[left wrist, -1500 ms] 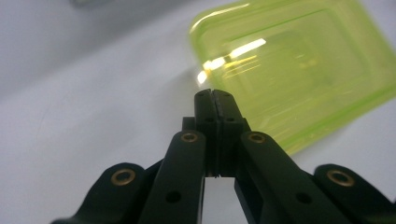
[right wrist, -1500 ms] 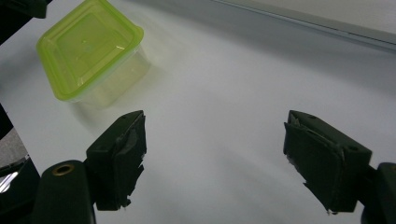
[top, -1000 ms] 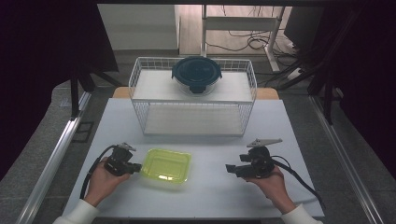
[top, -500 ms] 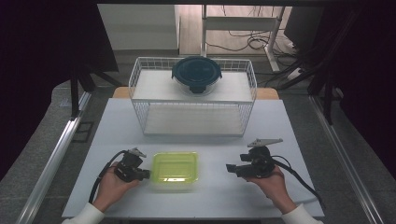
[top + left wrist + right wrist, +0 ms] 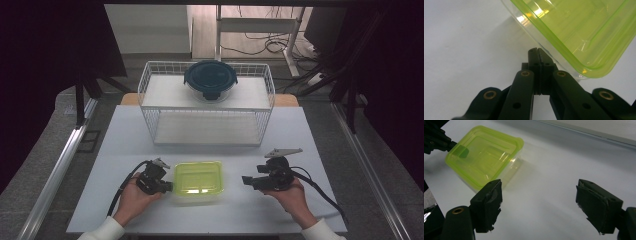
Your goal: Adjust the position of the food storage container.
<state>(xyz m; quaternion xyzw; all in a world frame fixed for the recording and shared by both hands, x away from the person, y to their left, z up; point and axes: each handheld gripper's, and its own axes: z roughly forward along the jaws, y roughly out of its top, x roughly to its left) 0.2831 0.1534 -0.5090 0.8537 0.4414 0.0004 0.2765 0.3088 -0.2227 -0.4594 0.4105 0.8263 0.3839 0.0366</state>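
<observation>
Shifted rightward across the table [image 5: 125, 150] since the earlier frames: green box [image 5: 198, 179], now lying near the front edge between the two grippers, with the left gripper [image 5: 161, 186] following alongside and touching its left rim. Pressing against that rim with jaws fully closed together, as confirmed in the left gripper view [image 5: 539, 56]; holding nothing between them, so likely pushing rather than gripping. Waiting well apart to the right: right gripper [image 5: 247, 180], jaws spread wide and empty, pointing toward the box [image 5: 484, 157]. Appearing light and thin-walled, judging by how readily it seems to slide; clear base under a translucent green lid, semi-rigid plastic, probably smooth and slippery on the white surface. Likely flexing under a hard pinch, so favouring a hold on the raised lid rim or a corner lip rather than on the flat top, which offers nothing to close on. Looking empty inside, as far as the translucent lid allows; no contents discernible. Standing at the back of the table: wire basket [image 5: 150, 95], open-topped, carrying a round bowl [image 5: 210, 79] with a dark blue lid on its upper shelf; contents of that bowl impossible to tell. Lower shelf of the basket bare.
</observation>
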